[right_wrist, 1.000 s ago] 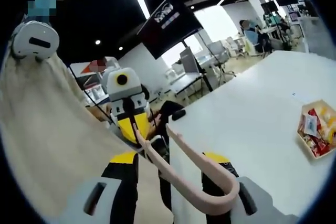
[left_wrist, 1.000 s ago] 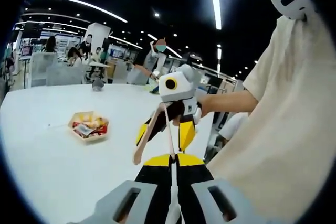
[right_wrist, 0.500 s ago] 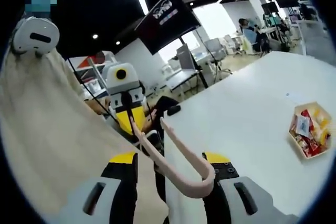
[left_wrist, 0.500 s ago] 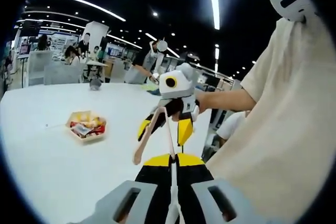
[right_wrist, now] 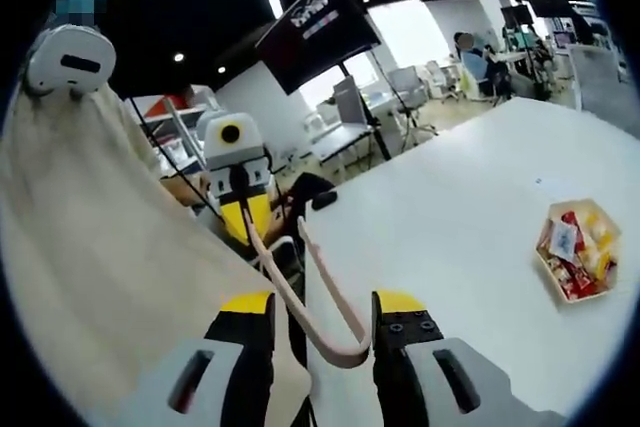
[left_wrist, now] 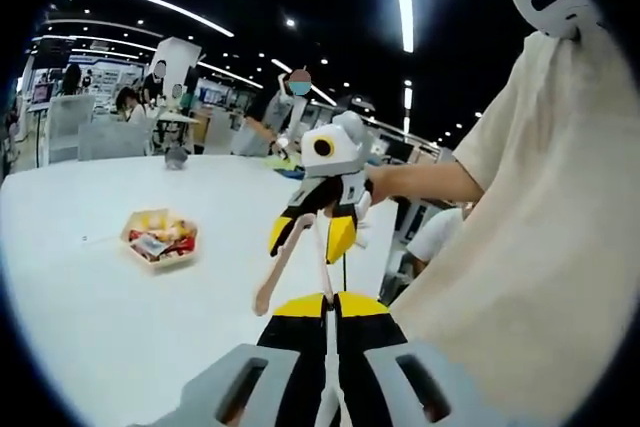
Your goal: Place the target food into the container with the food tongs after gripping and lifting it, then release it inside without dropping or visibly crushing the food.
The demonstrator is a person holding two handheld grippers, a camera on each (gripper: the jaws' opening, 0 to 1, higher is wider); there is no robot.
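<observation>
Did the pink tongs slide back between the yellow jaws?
Yes. In the right gripper view the tongs have slid back toward the camera: their bend now sits low between the right gripper's yellow jaw tips, no longer bulging past them.

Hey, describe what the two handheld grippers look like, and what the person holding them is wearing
Each gripper has grey bases and black jaws capped in yellow. The right gripper, seen from the left gripper view, carries a white housing; the left gripper looks the same from the right gripper view. The person wears a cream short-sleeved shirt.
</observation>
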